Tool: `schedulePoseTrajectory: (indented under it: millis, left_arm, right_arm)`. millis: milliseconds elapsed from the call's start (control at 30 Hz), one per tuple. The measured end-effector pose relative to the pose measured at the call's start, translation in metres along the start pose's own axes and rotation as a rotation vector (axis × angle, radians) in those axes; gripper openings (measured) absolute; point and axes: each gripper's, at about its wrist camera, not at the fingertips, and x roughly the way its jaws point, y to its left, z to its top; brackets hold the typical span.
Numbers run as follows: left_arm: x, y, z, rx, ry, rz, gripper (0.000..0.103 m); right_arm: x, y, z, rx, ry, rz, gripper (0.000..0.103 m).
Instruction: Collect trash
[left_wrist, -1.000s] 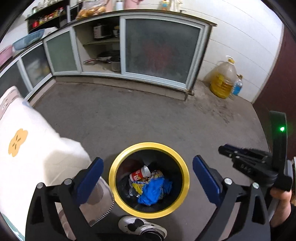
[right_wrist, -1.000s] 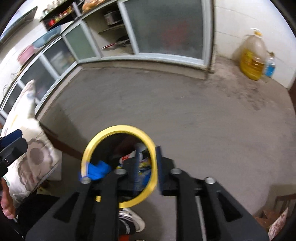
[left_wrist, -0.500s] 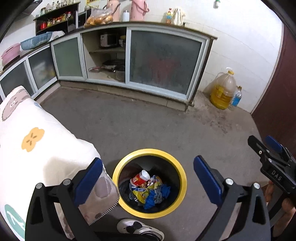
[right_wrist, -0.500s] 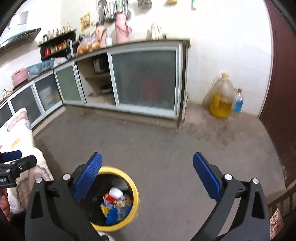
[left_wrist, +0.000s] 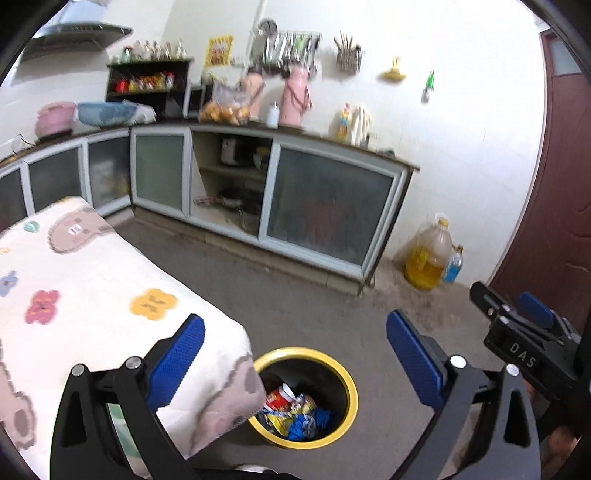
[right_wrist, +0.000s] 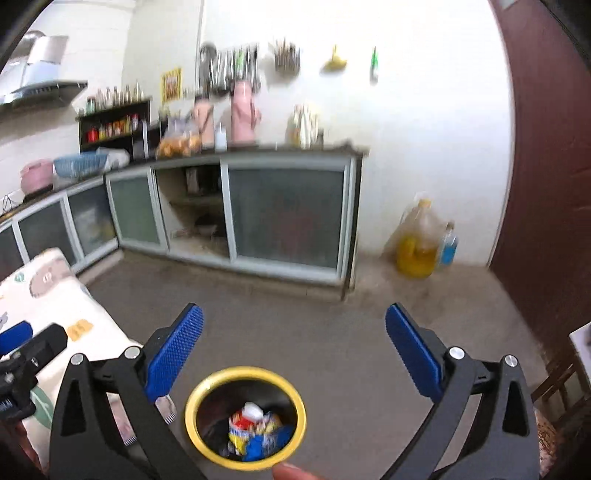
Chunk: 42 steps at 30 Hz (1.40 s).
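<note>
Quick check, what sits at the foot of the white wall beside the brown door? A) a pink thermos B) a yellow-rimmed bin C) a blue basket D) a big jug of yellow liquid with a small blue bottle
D: the jug of yellow liquid stands on the floor there with the small blue bottle beside it.

Since a second ago the right gripper (right_wrist: 293, 332) has gone from nearly closed over the yellow-rimmed bin (right_wrist: 245, 417) to jaws spread wide with nothing between them; it has lifted away, so the bin now sits small at 6 o'clock in its view; the left gripper (left_wrist: 295, 343) has also risen and tipped up, the bin sliding toward 6 o'clock, the wall rack (left_wrist: 291, 46) newly in sight at 12 o'clock; the patterned cloth (left_wrist: 92, 295) now fills 9 o'clock.
</note>
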Motion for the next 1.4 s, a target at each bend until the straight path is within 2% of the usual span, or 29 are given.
schedulePoseTrajectory:
  millis: [100,233,367,533,600,767,967,1067,1400]
  left_arm:
    - [-0.036,0.008,-0.007,0.010,-0.058,0.031,0.095]
    - [-0.075,0.018,-0.021,0.020,-0.107,0.070,0.095]
    - [-0.108,0.027,-0.042,0.001,-0.126,0.089,0.095]
    - [-0.133,0.038,-0.073,-0.052,-0.141,0.158,0.095]
    - [-0.141,0.040,-0.084,-0.061,-0.147,0.199,0.095]
    - [-0.157,0.046,-0.092,-0.117,-0.161,0.212,0.095]
    - [-0.162,0.039,-0.103,-0.142,-0.190,0.294,0.095]
    - [-0.158,0.035,-0.113,-0.151,-0.161,0.340,0.095]
    - [-0.152,0.041,-0.123,-0.191,-0.106,0.365,0.095]
  right_arm:
    - [-0.038,0.019,0.000,0.009,-0.070,-0.020,0.095]
    - [-0.075,0.044,-0.016,-0.008,-0.054,0.010,0.095]
    - [-0.097,0.055,-0.036,-0.009,-0.062,-0.014,0.095]
    - [-0.113,0.059,-0.058,-0.037,-0.064,-0.035,0.095]
    - [-0.114,0.056,-0.066,-0.026,-0.037,-0.040,0.095]
    - [-0.116,0.049,-0.078,-0.013,-0.008,-0.053,0.095]
    - [-0.122,0.040,-0.097,-0.021,-0.022,-0.032,0.095]
    - [-0.116,0.041,-0.108,-0.045,0.018,-0.024,0.095]
    - [-0.107,0.043,-0.115,-0.076,0.042,-0.008,0.095]
